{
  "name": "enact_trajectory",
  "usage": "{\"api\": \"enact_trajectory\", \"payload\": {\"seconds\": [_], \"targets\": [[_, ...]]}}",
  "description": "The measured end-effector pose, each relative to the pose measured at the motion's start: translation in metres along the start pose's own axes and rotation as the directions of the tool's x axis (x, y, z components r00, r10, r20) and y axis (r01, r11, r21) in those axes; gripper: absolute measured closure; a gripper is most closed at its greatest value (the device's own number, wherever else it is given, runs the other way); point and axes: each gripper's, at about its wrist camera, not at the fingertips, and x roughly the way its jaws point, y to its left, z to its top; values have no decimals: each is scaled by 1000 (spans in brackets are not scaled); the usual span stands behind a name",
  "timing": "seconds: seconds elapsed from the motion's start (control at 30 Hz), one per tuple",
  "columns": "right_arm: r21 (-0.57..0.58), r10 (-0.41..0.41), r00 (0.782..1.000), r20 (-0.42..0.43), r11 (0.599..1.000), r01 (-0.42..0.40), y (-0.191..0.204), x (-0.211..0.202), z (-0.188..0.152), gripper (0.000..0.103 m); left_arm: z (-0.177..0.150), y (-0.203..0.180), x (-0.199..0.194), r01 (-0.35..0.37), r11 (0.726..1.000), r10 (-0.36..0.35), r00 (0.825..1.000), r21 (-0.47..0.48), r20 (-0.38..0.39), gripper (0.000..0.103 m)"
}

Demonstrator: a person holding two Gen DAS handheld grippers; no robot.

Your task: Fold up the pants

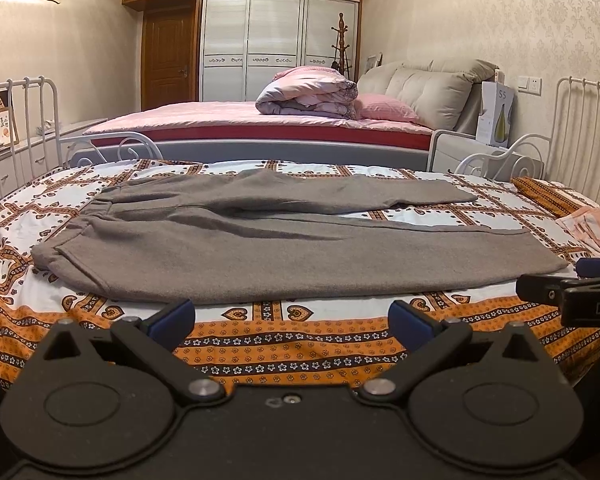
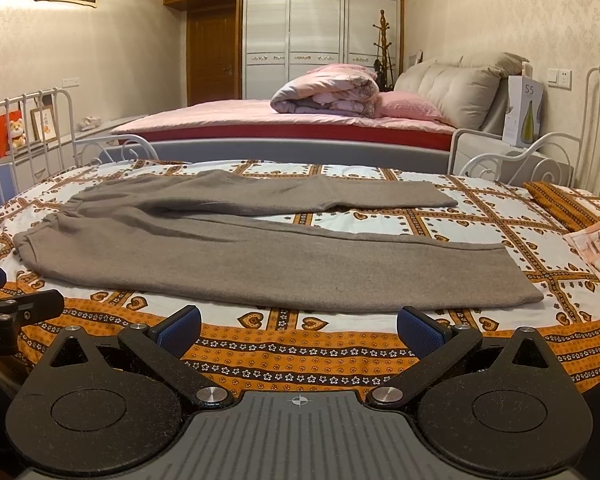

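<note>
Indoors, grey pants (image 1: pixel 284 240) lie flat on a patterned bedspread (image 1: pixel 292 344), each hand-held gripper (image 1: pixel 292 320) (image 2: pixel 299 326) spread wide and empty.

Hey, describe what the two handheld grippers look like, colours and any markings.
Both are matte black plastic. The left gripper has two round disc-shaped housings, silver pivot bolts on angled link arms, and blue padded fingers. The right gripper matches it, with textured blue pads, a ribbed grey centre plate and a small crosshair mark. Partial white lettering shows on each one's side.
</note>
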Motion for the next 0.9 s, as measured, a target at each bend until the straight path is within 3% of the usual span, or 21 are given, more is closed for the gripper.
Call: {"api": "enact_trajectory", "payload": {"seconds": [0.6,0.9], "targets": [[-1,2,1000,1,1000,-2,0,0,0,0,-1,-3,0,-1,1000,2,1000,7,-7,6],[1,29,1000,-12,1000,-29,0,1,4,0,15,11,6,-21,998,19,999,-54,-35,6]]}}
